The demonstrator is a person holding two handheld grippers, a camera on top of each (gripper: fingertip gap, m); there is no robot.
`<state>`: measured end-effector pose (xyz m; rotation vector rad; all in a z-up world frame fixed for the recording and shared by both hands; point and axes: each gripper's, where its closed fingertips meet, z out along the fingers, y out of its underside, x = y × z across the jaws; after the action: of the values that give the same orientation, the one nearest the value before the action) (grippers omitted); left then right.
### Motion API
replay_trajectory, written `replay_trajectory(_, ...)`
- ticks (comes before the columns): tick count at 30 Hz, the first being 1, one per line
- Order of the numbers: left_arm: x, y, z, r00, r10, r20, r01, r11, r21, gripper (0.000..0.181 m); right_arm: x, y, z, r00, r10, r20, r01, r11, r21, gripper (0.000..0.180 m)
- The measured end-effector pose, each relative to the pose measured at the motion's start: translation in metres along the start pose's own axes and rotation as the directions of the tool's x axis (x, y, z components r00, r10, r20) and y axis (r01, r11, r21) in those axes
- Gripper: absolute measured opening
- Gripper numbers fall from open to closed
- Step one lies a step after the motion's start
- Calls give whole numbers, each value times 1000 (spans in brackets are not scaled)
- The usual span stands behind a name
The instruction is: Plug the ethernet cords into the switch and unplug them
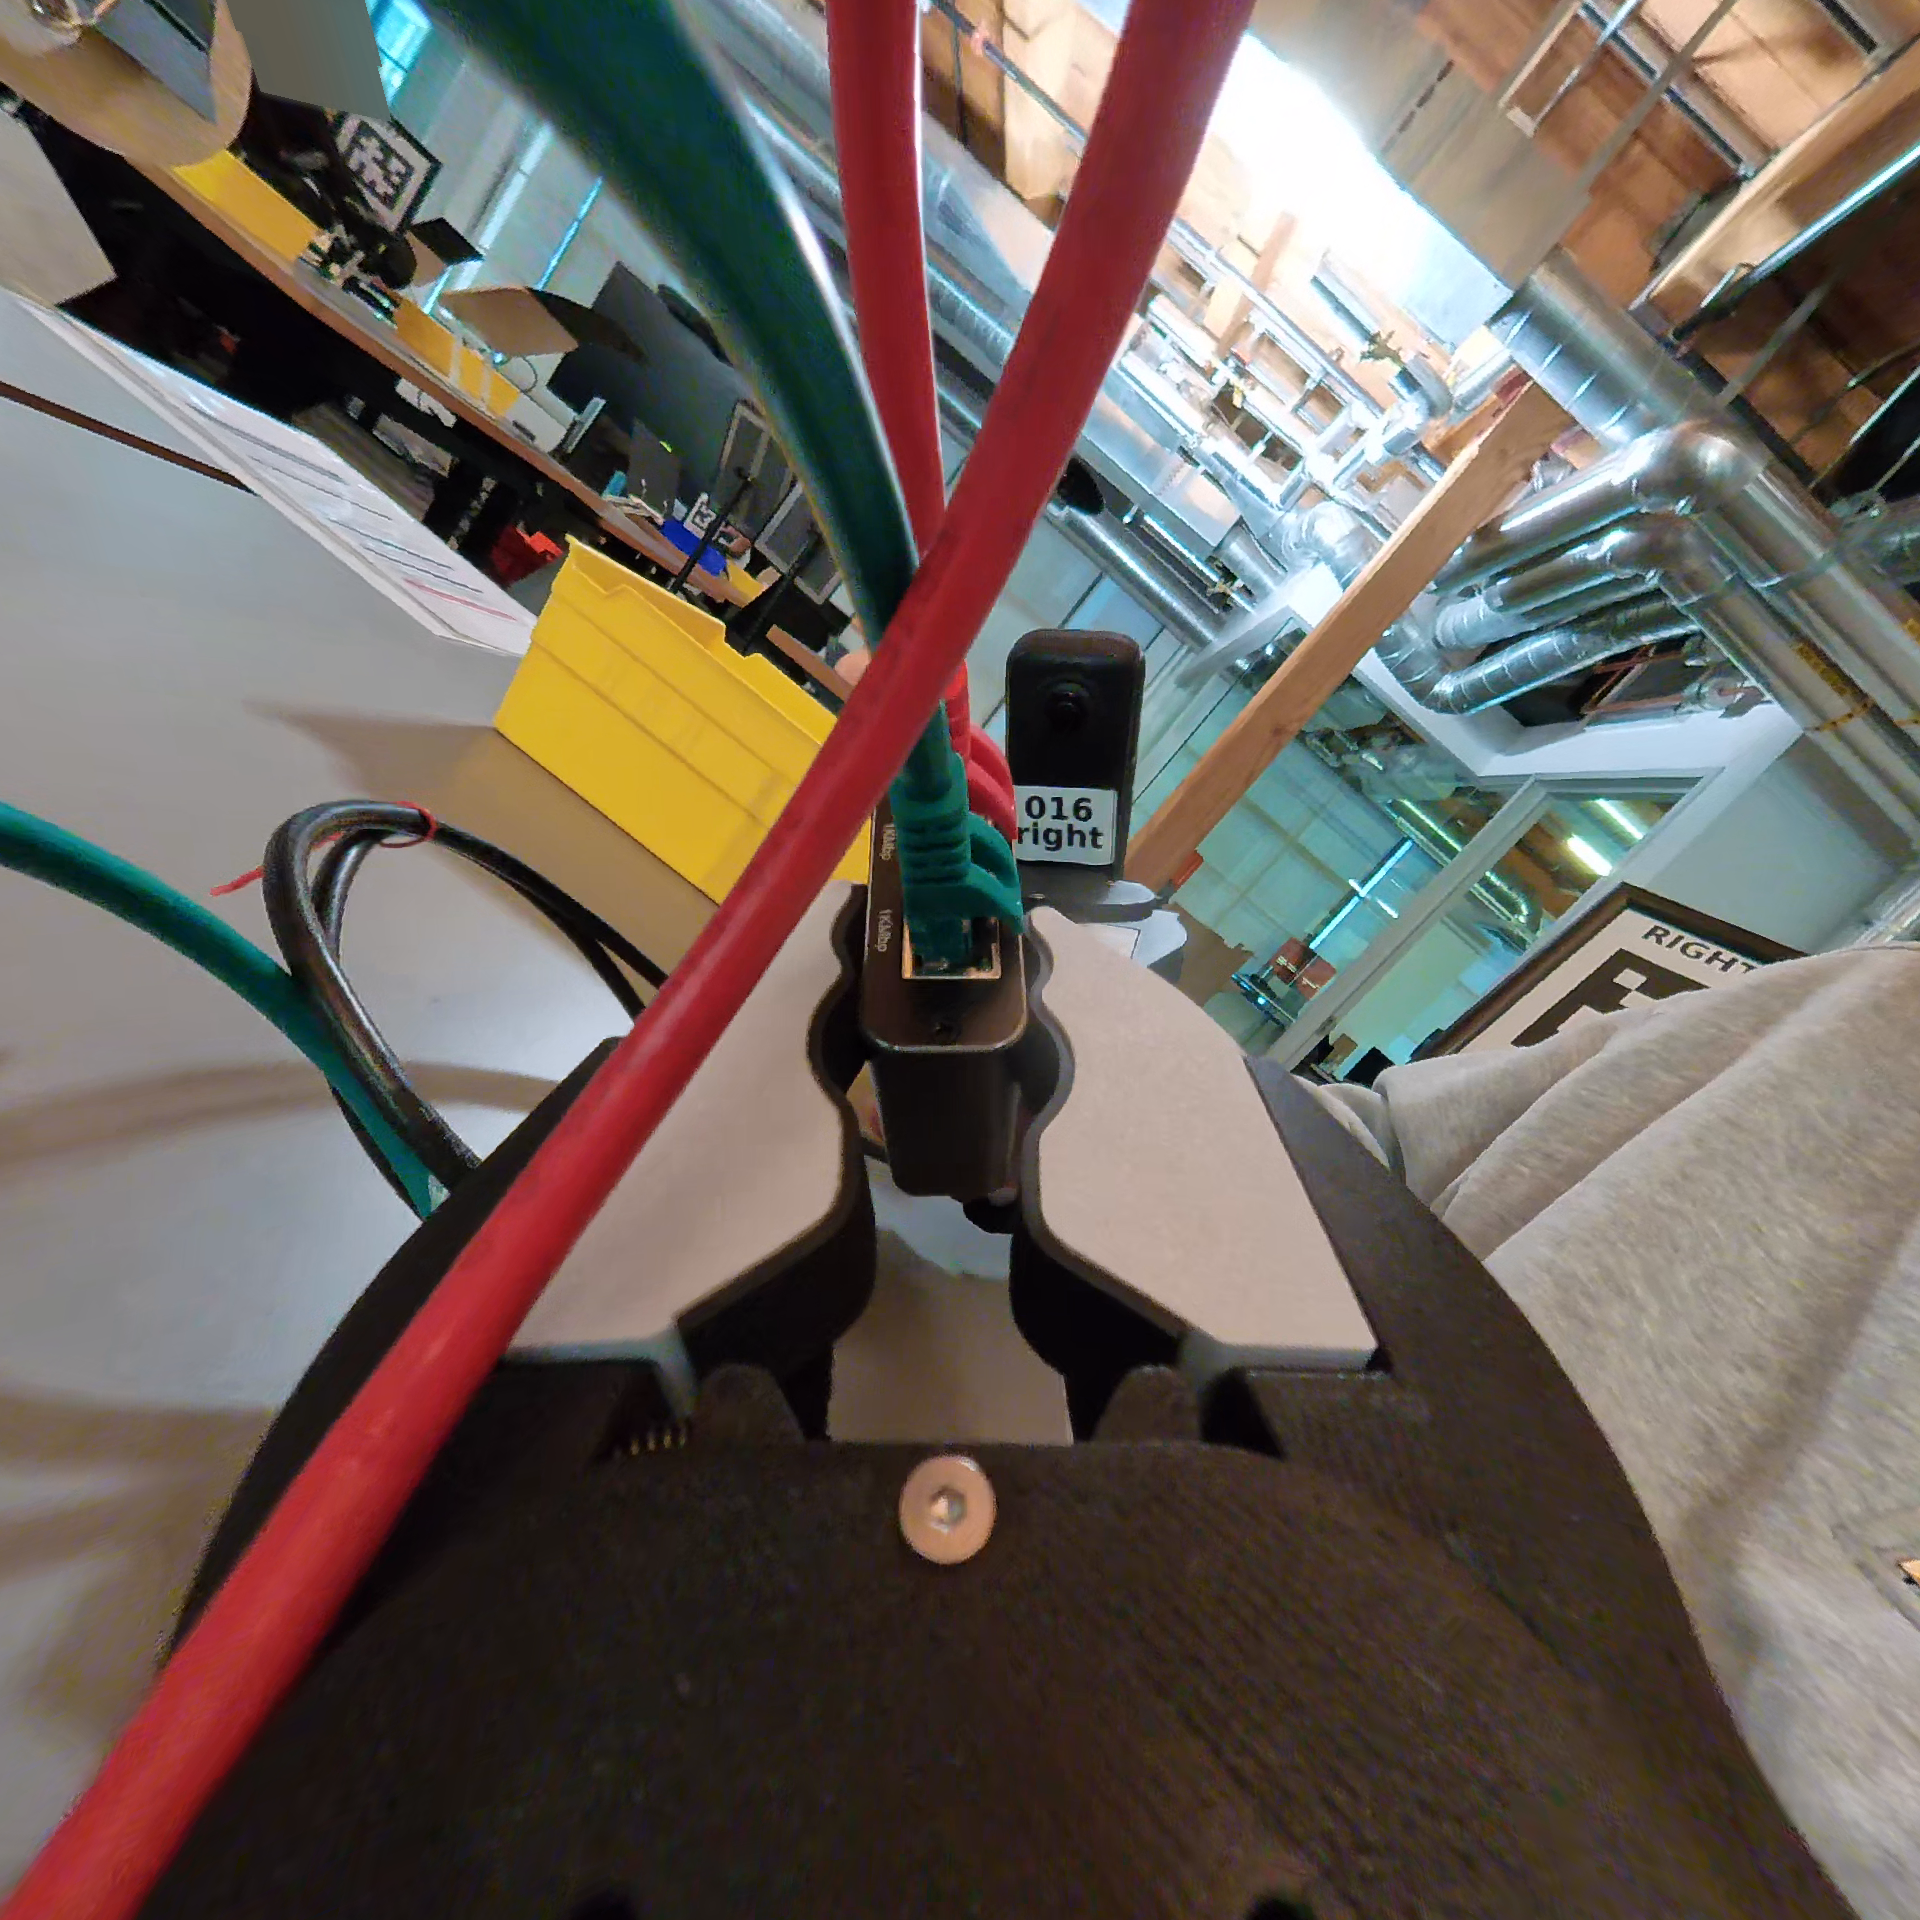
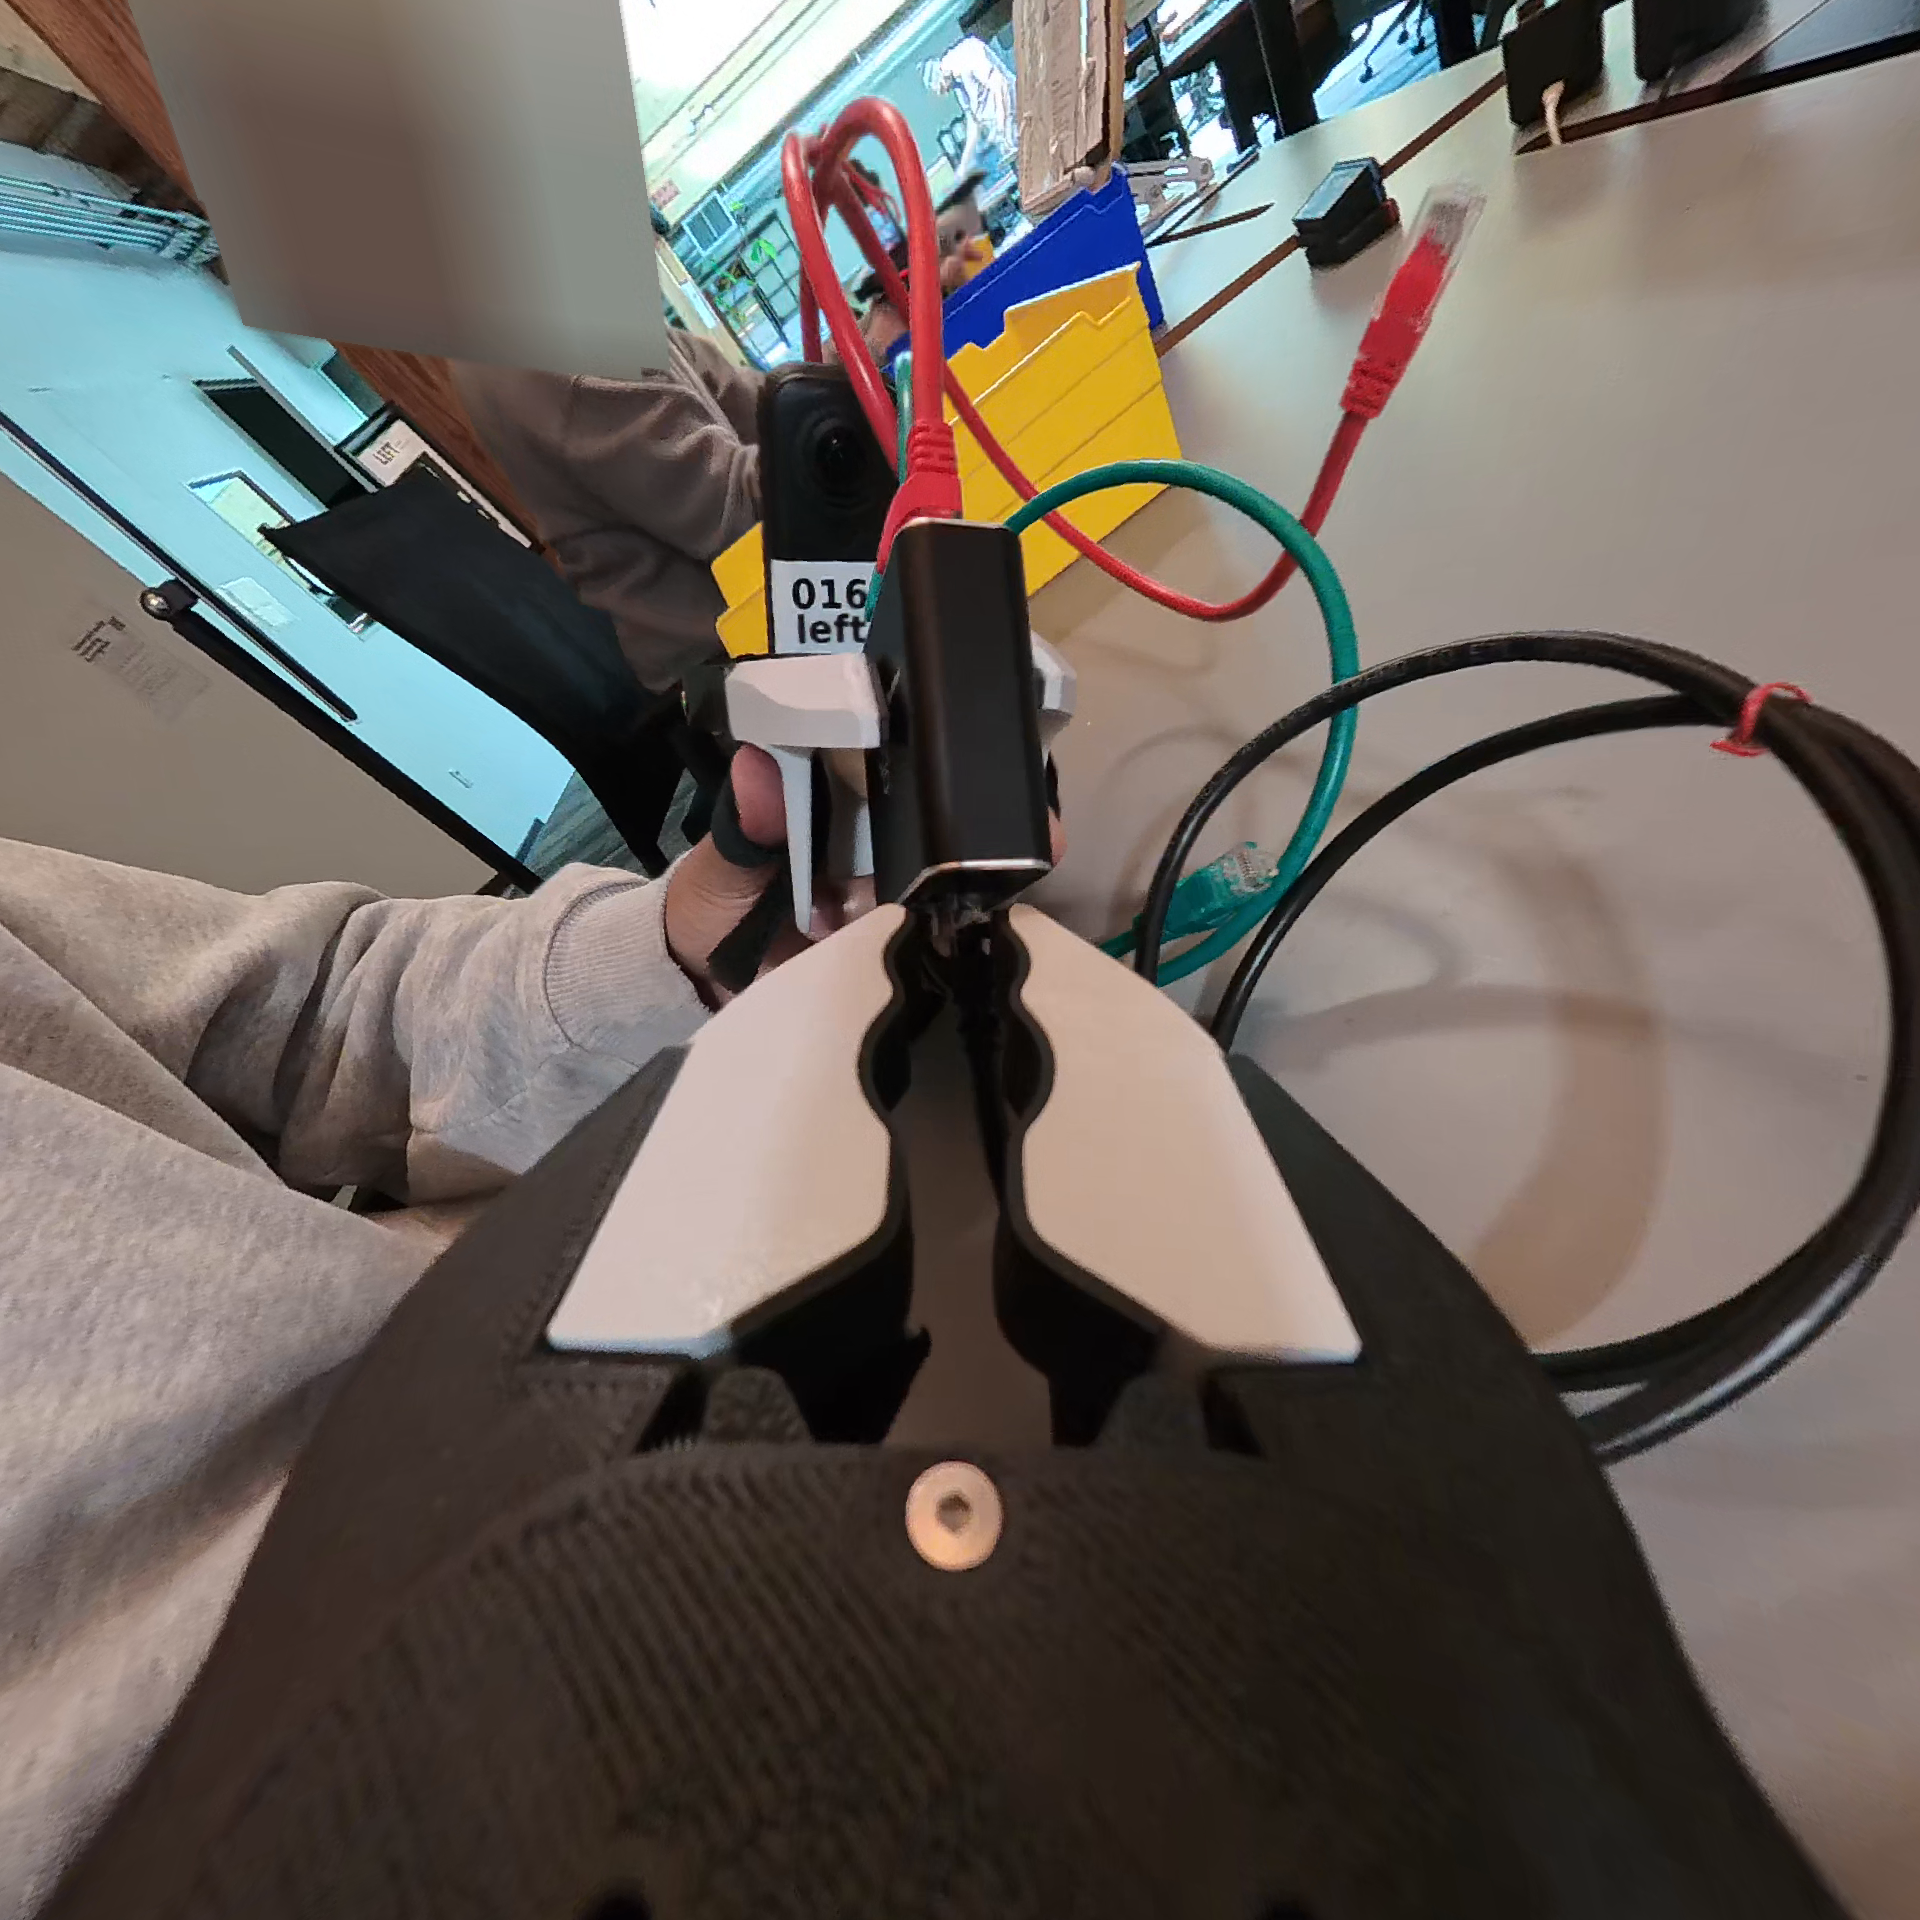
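My left gripper (image 1: 940, 935) is shut across a small black switch (image 1: 940, 1091) and holds it above the table. A green cord's plug (image 1: 940, 873) sits in the nearest port, and red plugs (image 1: 982, 769) sit in ports behind it. Red cords (image 1: 727, 935) arc over the gripper. In the right wrist view the switch (image 2: 961, 748) stands on end in the left gripper's white fingers (image 2: 800, 696). My right gripper (image 2: 951, 920) is nearly closed at the switch's near end, on what looks like a small black plug. A loose red plug (image 2: 1423, 270) and a loose green plug (image 2: 1226, 873) lie on the table.
A coiled black cable (image 2: 1558, 675) lies on the pale table (image 2: 1610, 436) to the right. A yellow bin (image 2: 1060, 395) and a blue bin (image 2: 1049, 249) stand behind the switch. A small black box (image 2: 1345, 208) lies farther back. A grey sleeve (image 2: 260, 1039) fills the left.
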<state>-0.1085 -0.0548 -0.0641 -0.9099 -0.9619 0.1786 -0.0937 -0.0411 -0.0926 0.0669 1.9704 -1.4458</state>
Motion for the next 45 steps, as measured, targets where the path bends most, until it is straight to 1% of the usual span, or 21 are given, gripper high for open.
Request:
replay_trajectory(4,-1,0,0,1000,-7,6,7,1000,8,24,2,0,0,1000,16,-11,-17,1000,-5,12)
replay_trajectory(9,-1,-8,-3,999,-42,14,41,997,68,24,-2,-1,4,1000,-1,-10,1,1000,-18,12)
replay_trajectory(15,-5,-12,-7,988,-152,-12,152,979,135,24,-3,-2,5,1000,-8,-12,8,999,-32,11)
replay_trajectory(16,-8,-23,-14,985,-170,-17,170,964,203,24,-1,0,5,1000,-13,-20,12,999,-45,11)
replay_trajectory(17,-11,-42,-28,980,-198,-36,200,934,295,24,4,2,1,999,-17,-43,15,998,-58,11)
replay_trajectory(18,-17,-54,-42,980,-200,-16,195,926,325,26,9,2,-4,998,0,-59,-3,999,-42,11)
replay_trajectory(20,-26,-50,-47,988,-106,110,77,969,235,24,12,-15,-16,997,50,-51,-48,998,48,11)
replay_trajectory(22,-16,-45,-35,992,-103,78,83,971,223,25,17,-25,-21,994,-31,-102,37,998,53,11)
replay_trajectory(24,-14,-35,-24,994,-74,85,60,985,164,25,21,-27,-23,990,-67,-124,73,996,46,11)
replay_trajectory(26,-17,-31,-24,993,-63,98,50,989,137,24,22,-26,-26,997,-7,-81,13,997,71,11)
replay_trajectory(28,-19,-36,-31,992,-87,87,72,983,167,24,28,-21,-26,996,75,-49,-71,994,79,11)
replay_trajectory(29,-20,-39,-34,991,-106,81,89,978,188,24,34,-16,-26,993,97,-67,-92,993,72,11)
replay_trajectory(30,-22,-40,-36,990,-121,78,103,974,202,25,41,-11,-24,990,100,-96,-96,994,47,12)
replay_trajectory(32,-23,-39,-35,988,-130,78,113,974,196,24,53,5,-20,982,51,-179,-62,996,-59,13)
replay_trajectory(34,-23,-34,-32,990,-118,78,103,980,168,24,60,18,-16,969,-54,-241,14,987,-162,13)
replay_trajectory(36,-22,-31,-29,992,-108,72,97,985,142,24,60,24,-12,946,-169,-275,105,967,-231,16)
replay_trajectory(37,-22,-29,-28,992,-106,71,95,986,133,24,60,24,-11,930,-228,-287,155,954,-258,26)
replay_trajectory(39,-22,-28,-28,992,-112,65,103,986,129,24,57,27,-11,904,-309,-296,217,927,-305,32)
replay_trajectory(41,-24,-29,-29,990,-131,55,123,983,138,24,54,32,-10,894,-336,-295,228,910,-347,38)
replay_trajectory(45,-26,-28,-30,987,-156,45,148,978,144,24,59,45,-11,876,-354,-329,199,884,-423,40)
